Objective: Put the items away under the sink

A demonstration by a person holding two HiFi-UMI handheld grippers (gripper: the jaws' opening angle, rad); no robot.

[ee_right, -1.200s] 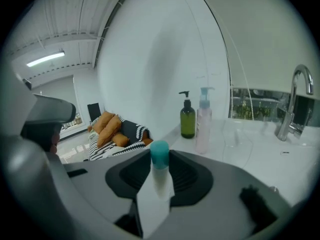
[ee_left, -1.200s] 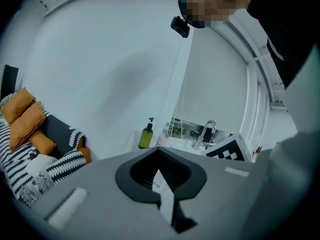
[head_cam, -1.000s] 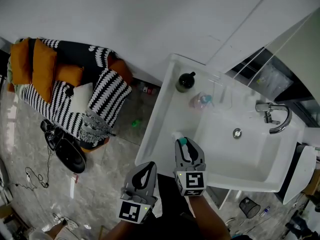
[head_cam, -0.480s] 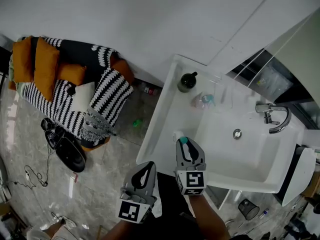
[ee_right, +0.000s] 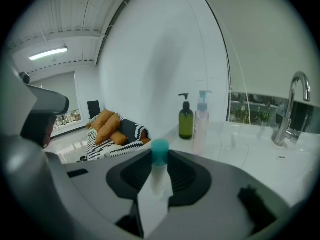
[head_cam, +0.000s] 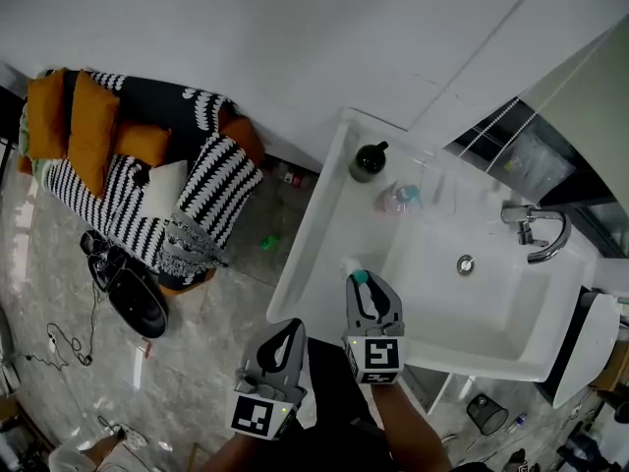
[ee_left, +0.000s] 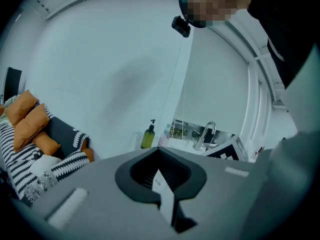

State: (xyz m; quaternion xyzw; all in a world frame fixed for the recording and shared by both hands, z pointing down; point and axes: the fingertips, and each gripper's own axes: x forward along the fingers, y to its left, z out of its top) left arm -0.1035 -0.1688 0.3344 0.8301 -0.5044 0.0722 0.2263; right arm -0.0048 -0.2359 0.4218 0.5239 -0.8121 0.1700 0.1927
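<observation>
A small white bottle with a teal cap [head_cam: 356, 273] stands on the near left rim of the white sink [head_cam: 316, 254]. My right gripper [head_cam: 361, 285] is shut on it; in the right gripper view the bottle [ee_right: 159, 159] sits upright between the two pads. My left gripper [head_cam: 291, 328] hangs lower left, off the sink's edge above the floor, shut with nothing in it [ee_left: 162, 184]. A dark green pump bottle [head_cam: 367, 160] and a pale pink pump bottle [head_cam: 397, 199] stand at the sink's back left corner, apart from both grippers.
The chrome faucet [head_cam: 536, 228] stands at the basin's right. A sofa with striped and orange cushions [head_cam: 147, 170] is on the left, with a dark object and cables on the floor [head_cam: 128, 293]. A small mesh bin [head_cam: 486, 407] sits below the sink.
</observation>
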